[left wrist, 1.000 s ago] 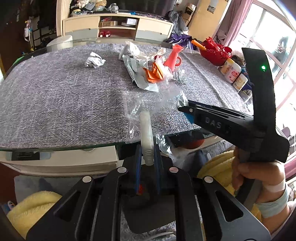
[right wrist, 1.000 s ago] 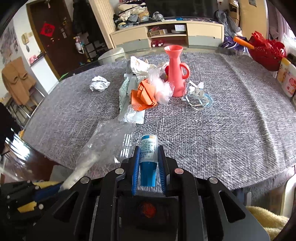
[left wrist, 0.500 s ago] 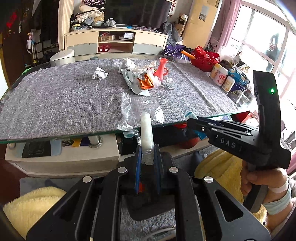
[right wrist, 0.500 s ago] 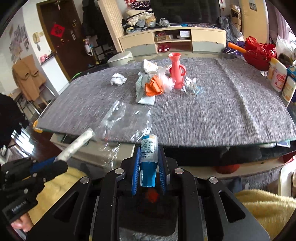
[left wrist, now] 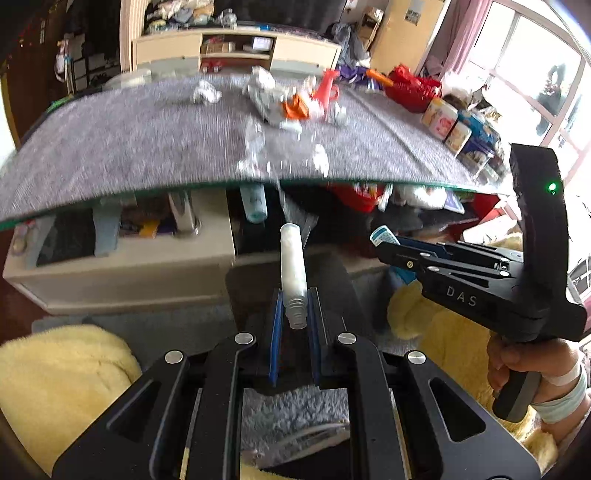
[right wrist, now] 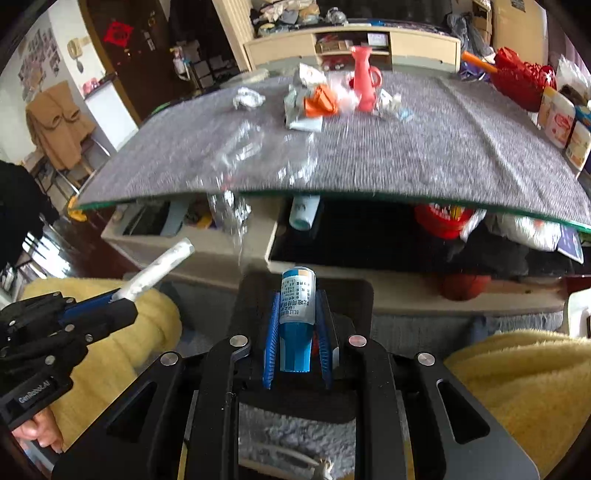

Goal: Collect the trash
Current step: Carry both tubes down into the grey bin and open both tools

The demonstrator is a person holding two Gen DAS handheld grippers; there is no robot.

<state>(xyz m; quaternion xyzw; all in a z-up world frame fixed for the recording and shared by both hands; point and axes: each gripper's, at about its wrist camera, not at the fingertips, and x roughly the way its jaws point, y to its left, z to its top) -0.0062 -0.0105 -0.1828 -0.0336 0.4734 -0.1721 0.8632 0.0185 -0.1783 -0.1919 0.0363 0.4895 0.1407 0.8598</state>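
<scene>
Left gripper pinched a white plastic tube; right gripper clamped a blue-capped labelled bottle. Both were off the table. Tabletop trash blurred; clear plastic bag barely legible.

Living room, daylight from right-side window.
Glass-topped table under grey cloth, open shelf beneath. Far wall: beige cabinet with open middle shelves, clutter on top. Far left: dark door with red ornament; coat hung by white wall. Far right: window, pink curtain. Near floor: grey rug, yellow plush fabric both sides.
</scene>
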